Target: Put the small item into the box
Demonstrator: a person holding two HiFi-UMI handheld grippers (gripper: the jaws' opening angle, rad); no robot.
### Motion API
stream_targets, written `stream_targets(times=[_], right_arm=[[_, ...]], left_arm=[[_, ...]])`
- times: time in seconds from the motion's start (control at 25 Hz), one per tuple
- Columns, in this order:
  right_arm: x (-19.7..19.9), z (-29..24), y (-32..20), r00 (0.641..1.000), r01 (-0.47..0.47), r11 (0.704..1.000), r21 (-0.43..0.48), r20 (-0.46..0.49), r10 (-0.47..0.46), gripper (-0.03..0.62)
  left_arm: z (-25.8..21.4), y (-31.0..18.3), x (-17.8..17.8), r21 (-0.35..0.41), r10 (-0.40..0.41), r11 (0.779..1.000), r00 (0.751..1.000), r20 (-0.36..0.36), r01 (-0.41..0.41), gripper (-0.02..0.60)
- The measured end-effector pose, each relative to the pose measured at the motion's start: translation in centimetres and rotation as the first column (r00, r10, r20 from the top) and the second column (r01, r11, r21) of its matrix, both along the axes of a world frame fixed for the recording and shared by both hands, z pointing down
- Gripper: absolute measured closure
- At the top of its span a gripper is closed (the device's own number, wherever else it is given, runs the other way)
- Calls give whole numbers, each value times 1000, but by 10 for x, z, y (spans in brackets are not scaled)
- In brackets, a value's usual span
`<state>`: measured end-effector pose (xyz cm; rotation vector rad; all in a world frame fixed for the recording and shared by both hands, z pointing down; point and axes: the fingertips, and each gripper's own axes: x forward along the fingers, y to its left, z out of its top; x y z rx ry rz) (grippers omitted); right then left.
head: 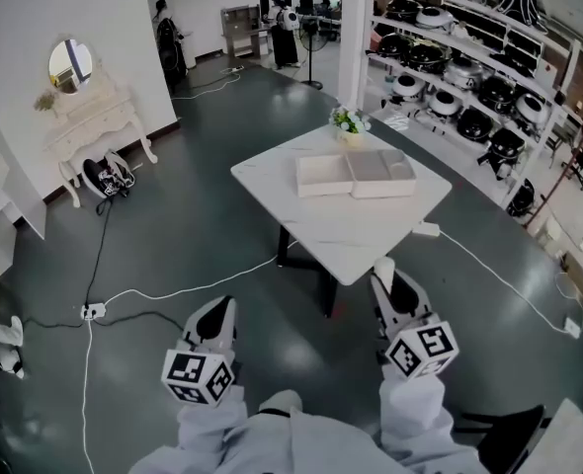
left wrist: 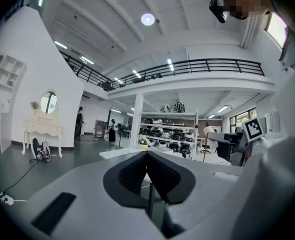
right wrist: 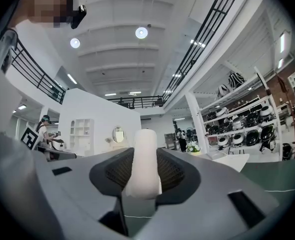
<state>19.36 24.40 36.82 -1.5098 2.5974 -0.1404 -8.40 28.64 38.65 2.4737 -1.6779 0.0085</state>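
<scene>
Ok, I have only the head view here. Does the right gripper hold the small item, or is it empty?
Observer: It holds it. In the right gripper view the right gripper is shut on the small item, a white rounded piece that stands upright between the pads.
Operator: And the left one?
Observer: The left gripper view shows the left gripper shut, with nothing between its pads.

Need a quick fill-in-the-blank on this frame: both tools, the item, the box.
1. The right tool is shut on a ____ small item.
2. The left tool, jaws together, holds ____.
3. The box on the table lies ____.

Missing words: white; nothing; open
</scene>
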Motion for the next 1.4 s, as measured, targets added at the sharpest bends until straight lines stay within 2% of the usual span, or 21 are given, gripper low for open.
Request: stream_targets(times=[0.36,0.6,1.12,1.4], right_arm=[[-17,11,-43,999,36,999,-25,-4,-36,471],[-29,25,-96,1000,21,999,-46,-1,-21,471],[-58,43,-232,998,-61,993,-99,-6,61,471],[-70,53,-275,995,-95,989,-114,-19,93,471]], left_arm=[[10,-37,-7,-27,-21,999,1000,4,21,583],[23,-93,-21,-42,-14,999,1000,0,14,583],[37,-256,-43,-68,95,993,995,-13,-96,583],[51,-312,-46,-89,154,984,988,-29,-156,583]])
